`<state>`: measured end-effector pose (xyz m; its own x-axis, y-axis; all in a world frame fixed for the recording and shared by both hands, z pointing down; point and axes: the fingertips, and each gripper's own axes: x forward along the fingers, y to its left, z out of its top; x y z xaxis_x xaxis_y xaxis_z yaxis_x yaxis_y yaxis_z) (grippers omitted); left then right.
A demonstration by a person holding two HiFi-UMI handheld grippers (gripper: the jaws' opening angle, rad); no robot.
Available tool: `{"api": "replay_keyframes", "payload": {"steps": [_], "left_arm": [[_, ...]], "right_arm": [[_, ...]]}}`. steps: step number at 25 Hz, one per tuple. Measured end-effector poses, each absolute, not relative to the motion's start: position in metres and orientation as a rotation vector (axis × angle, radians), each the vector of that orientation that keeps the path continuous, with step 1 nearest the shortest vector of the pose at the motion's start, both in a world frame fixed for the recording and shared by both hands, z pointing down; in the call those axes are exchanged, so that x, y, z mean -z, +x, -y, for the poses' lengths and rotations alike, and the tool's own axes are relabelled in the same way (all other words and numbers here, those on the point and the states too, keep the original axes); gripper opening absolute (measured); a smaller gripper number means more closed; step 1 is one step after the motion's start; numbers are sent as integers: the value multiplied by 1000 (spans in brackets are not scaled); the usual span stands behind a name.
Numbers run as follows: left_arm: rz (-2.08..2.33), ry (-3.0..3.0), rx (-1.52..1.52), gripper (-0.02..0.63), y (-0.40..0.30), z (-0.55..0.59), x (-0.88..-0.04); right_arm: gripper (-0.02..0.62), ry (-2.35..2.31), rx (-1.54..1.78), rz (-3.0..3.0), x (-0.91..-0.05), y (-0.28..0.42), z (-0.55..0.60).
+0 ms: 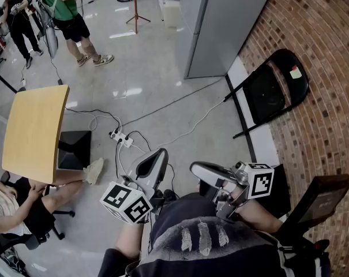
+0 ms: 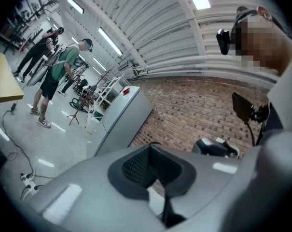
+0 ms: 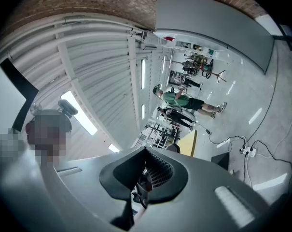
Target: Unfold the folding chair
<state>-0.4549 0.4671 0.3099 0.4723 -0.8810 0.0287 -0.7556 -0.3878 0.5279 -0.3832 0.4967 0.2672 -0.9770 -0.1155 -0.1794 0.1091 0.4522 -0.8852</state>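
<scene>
**Head view.** The folding chair [image 1: 270,91] stands folded flat, tilted against the brick wall [image 1: 318,51] at upper right, its feet on the floor [image 1: 157,91] and well apart from both claws. The left claw [image 1: 153,165] and right claw [image 1: 204,172] are held close to the person's body, and neither touches anything. The chair appears to be a steel-tube frame with a dark seat and back. It is judged stiff, moderately heavy, smooth and somewhat slippery on the tubes, and not fragile. Sensible holds are the top rail of the backrest with one claw and the front edge of the seat with the other, clear of the hinge where a pad could be nipped. As for containers, a grey cabinet [image 1: 220,22] stands closed beside the wall, so its contents are hidden. A black box [image 1: 75,149] sits by the wooden worktop [image 1: 36,128], and whether it holds anything cannot be told.

**Left gripper view.** The left claw [image 2: 153,170] is pressed together with nothing between its jaws. Brick wall and cabinet lie beyond, and the chair cannot be picked out with certainty.

**Right gripper view.** The right claw [image 3: 146,178] is likewise pressed together and empty. The chair is not in this view. The cabinet [image 3: 208,23] and worktop [image 3: 189,144] are.
</scene>
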Motion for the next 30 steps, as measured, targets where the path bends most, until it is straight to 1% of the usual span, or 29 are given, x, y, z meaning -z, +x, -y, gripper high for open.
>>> {"api": "replay_keyframes", "payload": {"steps": [5, 13, 22, 30], "left_arm": [[1352, 2268, 318, 2, -456, -469, -311], [1378, 2269, 241, 2, -445, -461, -307], [1447, 2292, 163, 2, -391, -431, -285], [1453, 2296, 82, 2, -337, -403, -280]], "right_arm": [[2, 61, 1528, -2564, -266, -400, -508], [2, 96, 1554, -2510, -268, -387, -494], [2, 181, 1497, -2441, -252, -336, -462], [0, 132, 1567, -2248, -256, -276, -413]]}}
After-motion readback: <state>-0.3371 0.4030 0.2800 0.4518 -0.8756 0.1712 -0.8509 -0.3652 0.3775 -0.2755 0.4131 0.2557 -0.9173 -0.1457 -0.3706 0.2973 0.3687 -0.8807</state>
